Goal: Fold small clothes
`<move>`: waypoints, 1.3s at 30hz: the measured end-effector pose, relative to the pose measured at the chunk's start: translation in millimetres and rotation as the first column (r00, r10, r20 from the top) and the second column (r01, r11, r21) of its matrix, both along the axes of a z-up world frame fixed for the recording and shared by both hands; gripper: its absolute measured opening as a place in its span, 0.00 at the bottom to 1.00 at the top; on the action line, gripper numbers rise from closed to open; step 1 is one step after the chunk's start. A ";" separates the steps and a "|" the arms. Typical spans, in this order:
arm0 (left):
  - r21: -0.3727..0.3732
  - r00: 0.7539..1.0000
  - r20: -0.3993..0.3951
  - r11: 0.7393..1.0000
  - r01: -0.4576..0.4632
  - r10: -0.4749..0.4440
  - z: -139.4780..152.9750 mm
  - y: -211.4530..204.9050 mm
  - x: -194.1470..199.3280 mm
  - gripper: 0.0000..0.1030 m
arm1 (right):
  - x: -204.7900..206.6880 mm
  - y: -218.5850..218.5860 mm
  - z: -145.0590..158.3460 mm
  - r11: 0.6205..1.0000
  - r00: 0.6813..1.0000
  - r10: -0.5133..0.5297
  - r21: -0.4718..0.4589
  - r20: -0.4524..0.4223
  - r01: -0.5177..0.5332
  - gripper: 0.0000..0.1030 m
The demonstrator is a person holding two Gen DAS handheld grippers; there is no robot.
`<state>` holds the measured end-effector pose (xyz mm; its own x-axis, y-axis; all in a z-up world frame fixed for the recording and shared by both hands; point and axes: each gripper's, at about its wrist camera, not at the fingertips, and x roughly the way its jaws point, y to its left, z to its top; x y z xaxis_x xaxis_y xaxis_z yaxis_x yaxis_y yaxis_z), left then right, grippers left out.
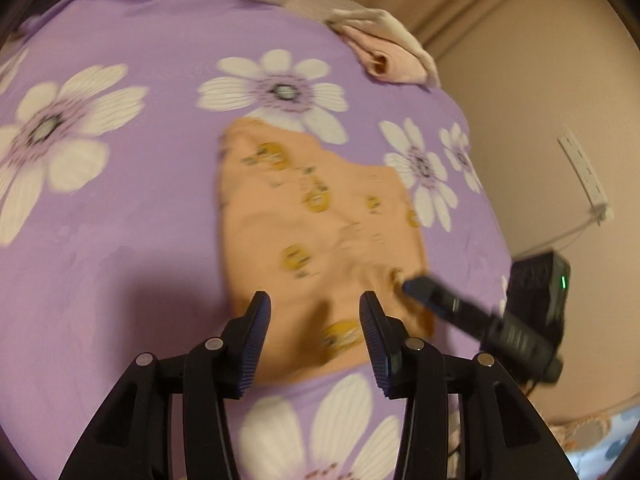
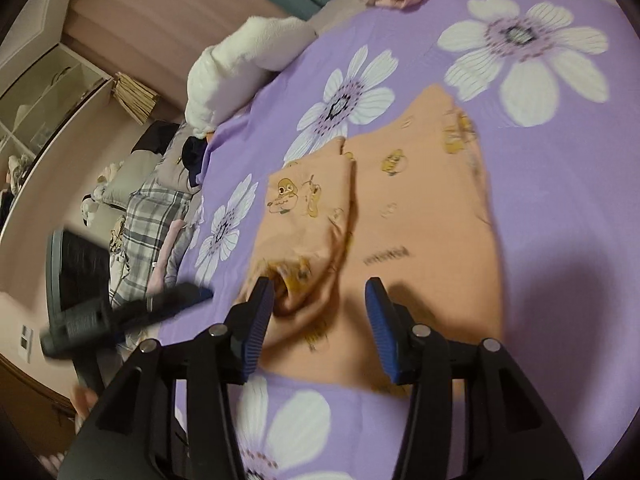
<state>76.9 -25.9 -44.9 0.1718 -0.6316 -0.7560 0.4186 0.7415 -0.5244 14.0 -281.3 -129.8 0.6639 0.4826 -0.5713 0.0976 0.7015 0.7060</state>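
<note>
A small orange garment with yellow cartoon prints lies on the purple flowered bedsheet; in the right wrist view its left part is folded over. My left gripper is open and empty, just above the garment's near edge. My right gripper is open and empty over the garment's near side. The right gripper shows in the left wrist view at the garment's right edge. The left gripper shows blurred in the right wrist view, left of the garment.
A folded pink garment lies at the far side of the bed. White fluffy bedding and a plaid cloth lie at the bed's left side. A wall with a power strip is to the right.
</note>
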 end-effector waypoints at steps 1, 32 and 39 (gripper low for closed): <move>-0.002 1.000 -0.012 1.000 -0.010 0.010 -3.5 6.7 -1.0 0.43 | 9.5 1.4 -2.4 1.000 1.000 0.010 0.025 -0.011 -0.009 0.48; -0.052 0.994 -0.107 0.999 -0.012 0.006 -28.2 34.9 -3.7 0.43 | 44.5 -34.5 39.3 0.977 0.990 -0.113 -0.174 0.087 0.127 0.08; -0.028 0.996 -0.044 0.997 0.079 -0.080 -14.0 -7.2 -1.9 0.43 | 29.7 -55.8 -16.7 0.975 0.985 -0.159 -0.167 -0.069 0.146 0.11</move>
